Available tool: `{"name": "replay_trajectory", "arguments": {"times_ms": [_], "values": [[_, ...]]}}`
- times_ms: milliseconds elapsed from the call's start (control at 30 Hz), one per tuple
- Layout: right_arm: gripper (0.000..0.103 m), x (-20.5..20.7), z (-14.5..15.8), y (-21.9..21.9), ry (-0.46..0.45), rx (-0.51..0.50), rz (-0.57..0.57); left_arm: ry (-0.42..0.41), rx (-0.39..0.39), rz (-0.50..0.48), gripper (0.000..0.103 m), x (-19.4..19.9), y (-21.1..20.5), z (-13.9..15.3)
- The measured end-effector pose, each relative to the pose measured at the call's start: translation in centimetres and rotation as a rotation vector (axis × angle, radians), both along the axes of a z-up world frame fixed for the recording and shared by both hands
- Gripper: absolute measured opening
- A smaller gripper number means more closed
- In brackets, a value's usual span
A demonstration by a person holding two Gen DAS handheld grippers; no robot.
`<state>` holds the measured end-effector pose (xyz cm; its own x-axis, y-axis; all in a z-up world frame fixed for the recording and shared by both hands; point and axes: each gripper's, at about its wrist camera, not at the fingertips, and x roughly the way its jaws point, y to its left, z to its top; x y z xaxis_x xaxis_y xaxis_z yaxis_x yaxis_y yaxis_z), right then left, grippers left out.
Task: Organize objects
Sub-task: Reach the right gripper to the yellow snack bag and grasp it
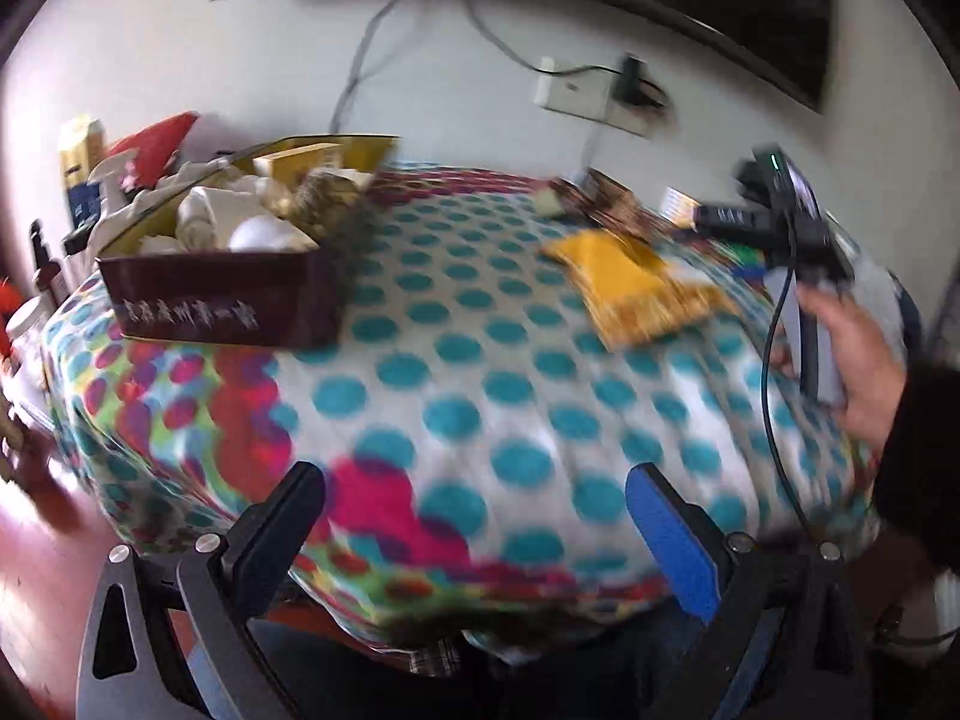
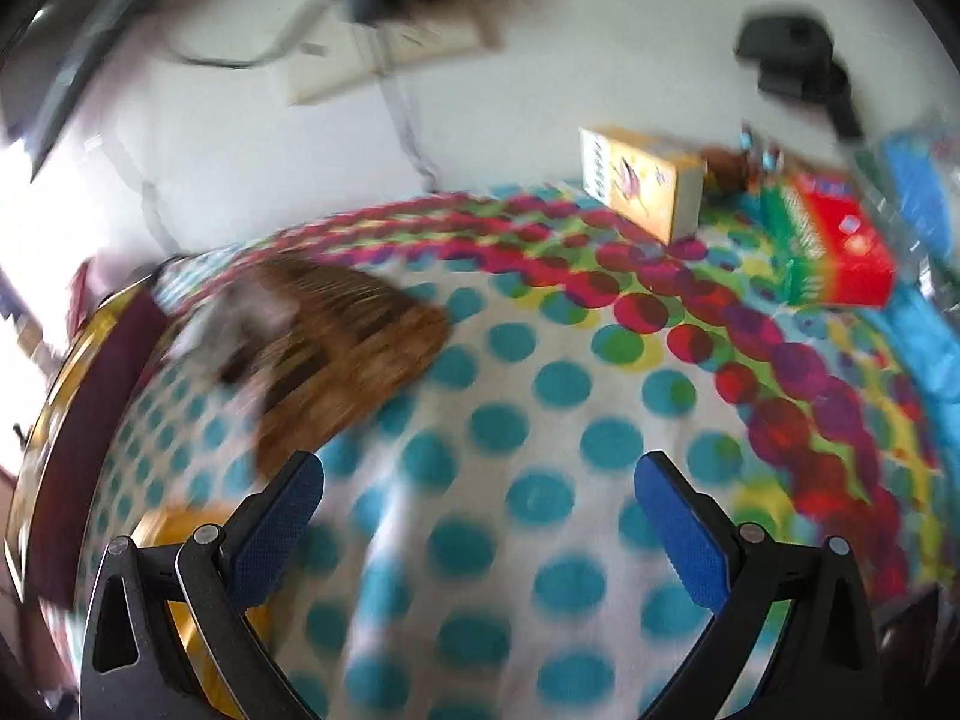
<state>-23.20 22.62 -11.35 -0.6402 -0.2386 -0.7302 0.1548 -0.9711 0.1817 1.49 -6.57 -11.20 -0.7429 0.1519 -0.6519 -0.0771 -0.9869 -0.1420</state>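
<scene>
Two grippers hang over a polka-dot tablecloth (image 1: 510, 360), both with jaws spread wide and nothing between them: the left gripper (image 1: 474, 516) above the near edge of the table, the right gripper (image 2: 480, 510) above teal dots. From the left wrist, a dark red box (image 1: 228, 294) heaped with pale items sits at ten o'clock, a yellow packet (image 1: 636, 282) lies at one o'clock, and a hand (image 1: 852, 354) at three o'clock grips the other tool's handle. From the right wrist, a blurred brown item, perhaps a packet (image 2: 354, 342), lies at eleven o'clock, with a yellow carton (image 2: 648, 186) and a red-and-green box (image 2: 834, 240) near one o'clock.
</scene>
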Motion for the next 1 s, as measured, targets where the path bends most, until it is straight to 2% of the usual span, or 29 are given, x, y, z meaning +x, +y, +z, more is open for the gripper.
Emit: {"name": "replay_trajectory", "arguments": {"times_ms": [100,167,233,300,333,433,533,667,733,800,867,1000], "values": [[0.103,5.0,1.2,-0.5,-0.011,0.017,0.001,0.023,-0.034,-0.020,0.103,1.0,0.1,-0.8],[0.103,8.5,2.0,-1.5,-0.008,0.006,-0.017,-0.012,0.017,0.002,0.103,0.7,-0.1,-0.9],[0.103,11.3,2.7,-2.9,0.029,-0.006,-0.048,-0.009,0.076,0.032,0.103,0.9,-0.7,-0.4],[0.103,12.7,2.4,-5.2,0.039,0.033,-0.072,0.042,0.040,0.104,0.103,1.7,-1.5,0.9],[0.103,12.9,2.1,-6.7,0.034,0.046,-0.050,0.070,0.033,0.143,0.103,2.0,-2.2,1.6],[0.103,12.6,0.8,-11.0,-0.007,0.098,-0.005,0.168,0.081,0.281,0.103,3.1,-5.5,3.8],[0.103,11.1,0.1,-13.0,-0.025,0.161,-0.042,0.216,0.112,0.380,0.103,3.8,-8.0,4.7],[0.103,9.6,-1.0,-12.9,-0.113,0.062,-0.037,0.184,0.126,0.360,0.103,3.4,-8.1,4.6],[0.103,10.1,-0.6,-13.5,-0.083,0.108,-0.042,0.186,0.110,0.326,0.103,3.4,-7.4,4.5],[0.103,9.5,-1.2,-14.4,-0.108,0.158,-0.027,0.181,0.094,0.299,0.103,2.9,-6.5,4.2],[0.103,8.3,-2.0,-14.6,-0.164,0.128,-0.019,0.170,0.097,0.287,0.103,2.9,-6.0,3.9],[0.103,7.5,-2.1,-14.8,-0.145,0.126,-0.030,0.172,0.101,0.289,0.103,2.9,-6.1,3.9]]}}
